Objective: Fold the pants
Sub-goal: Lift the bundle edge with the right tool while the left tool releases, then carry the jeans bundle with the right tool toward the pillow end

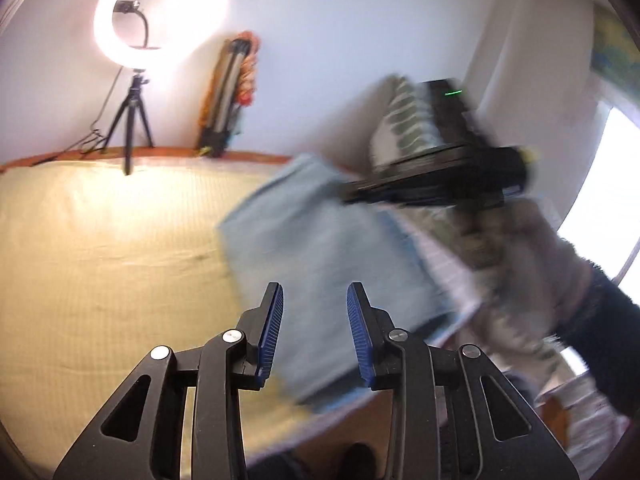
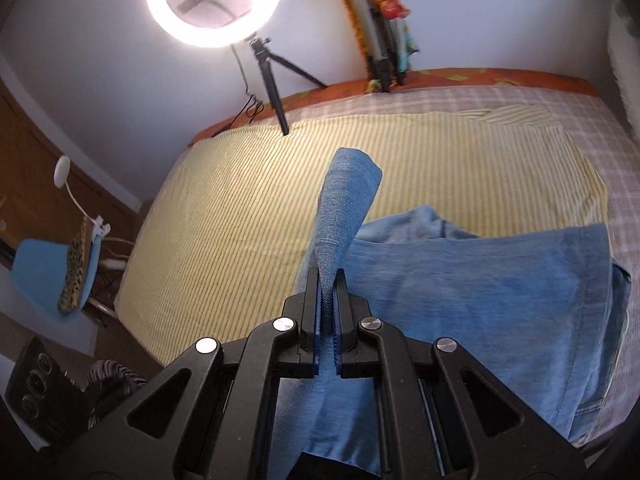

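Light blue denim pants (image 2: 480, 288) lie partly folded on the right side of a bed with a yellow striped sheet (image 2: 240, 200). My right gripper (image 2: 326, 276) is shut on a fold of the pants, and a strip of denim stands up from between its fingers. In the left wrist view the pants (image 1: 328, 248) look blurred. My left gripper (image 1: 315, 292) hovers over their near edge with its jaws apart and nothing pinched between the blue pads (image 1: 272, 320). The blurred right gripper (image 1: 352, 196), held by a hand with a dark sleeve (image 1: 600, 320), is over the pants' far right side.
A lit ring light (image 2: 214, 0) on a small tripod (image 2: 276, 92) stands at the bed's far edge, beside a folded tripod against the wall (image 2: 384, 40). A patterned pillow (image 1: 404, 120) sits at the right. A blue chair (image 2: 36, 268) stands left of the bed.
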Tool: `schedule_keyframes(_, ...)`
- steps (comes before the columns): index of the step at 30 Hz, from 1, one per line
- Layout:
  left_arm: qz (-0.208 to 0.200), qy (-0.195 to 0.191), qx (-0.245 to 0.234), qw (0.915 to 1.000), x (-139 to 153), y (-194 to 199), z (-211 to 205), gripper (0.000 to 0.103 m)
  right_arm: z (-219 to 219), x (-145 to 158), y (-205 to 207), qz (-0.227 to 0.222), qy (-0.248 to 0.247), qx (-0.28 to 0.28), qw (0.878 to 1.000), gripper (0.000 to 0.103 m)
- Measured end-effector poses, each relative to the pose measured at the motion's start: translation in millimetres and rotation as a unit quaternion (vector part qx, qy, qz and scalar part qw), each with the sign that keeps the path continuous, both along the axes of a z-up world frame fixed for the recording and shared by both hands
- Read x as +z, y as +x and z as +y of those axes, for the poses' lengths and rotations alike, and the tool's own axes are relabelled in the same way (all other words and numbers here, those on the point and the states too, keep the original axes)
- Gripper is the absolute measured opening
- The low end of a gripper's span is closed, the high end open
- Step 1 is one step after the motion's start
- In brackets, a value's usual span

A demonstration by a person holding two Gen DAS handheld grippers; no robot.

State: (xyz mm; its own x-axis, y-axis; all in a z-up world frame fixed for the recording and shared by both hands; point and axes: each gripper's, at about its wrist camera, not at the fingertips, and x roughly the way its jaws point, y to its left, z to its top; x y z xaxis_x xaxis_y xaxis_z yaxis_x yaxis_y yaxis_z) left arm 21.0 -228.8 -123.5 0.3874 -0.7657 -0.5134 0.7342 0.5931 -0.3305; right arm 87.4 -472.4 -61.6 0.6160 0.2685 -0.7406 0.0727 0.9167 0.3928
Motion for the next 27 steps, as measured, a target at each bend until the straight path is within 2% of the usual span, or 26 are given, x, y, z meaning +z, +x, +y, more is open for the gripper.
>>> schedule_keyframes(4,0.020,0.036,-0.001,0.9991,-25.9,18.5,-27.1,0.031,-27.6,0.2,-17.5,-0.008,-0.001,-0.021,1.000,0.005)
schedule_keyframes(7,0.031,0.056,-0.026,0.9976,-40.9,18.9,-54.1,0.031,-46.7,0.6,-28.6,-0.011,-0.003,-0.039,0.999,0.005)
schedule_keyframes(18,-0.001,0.077,-0.084,0.9934,-32.5,4.9,-111.2,0.031,-130.0,-0.4,-74.5,-0.013,-0.023,-0.114,0.993,0.005)
schedule_keyframes(21,-0.013,0.088,-0.112,0.9897,-32.8,-5.3,-131.4,0.031,-152.5,-9.8,-82.0,-0.005,-0.022,-0.134,0.991,0.005)
schedule_keyframes(27,-0.041,0.119,-0.153,0.9802,-38.0,-22.4,-163.0,0.031,-170.6,-23.2,-94.8,0.000,-0.023,-0.152,0.988,0.005)
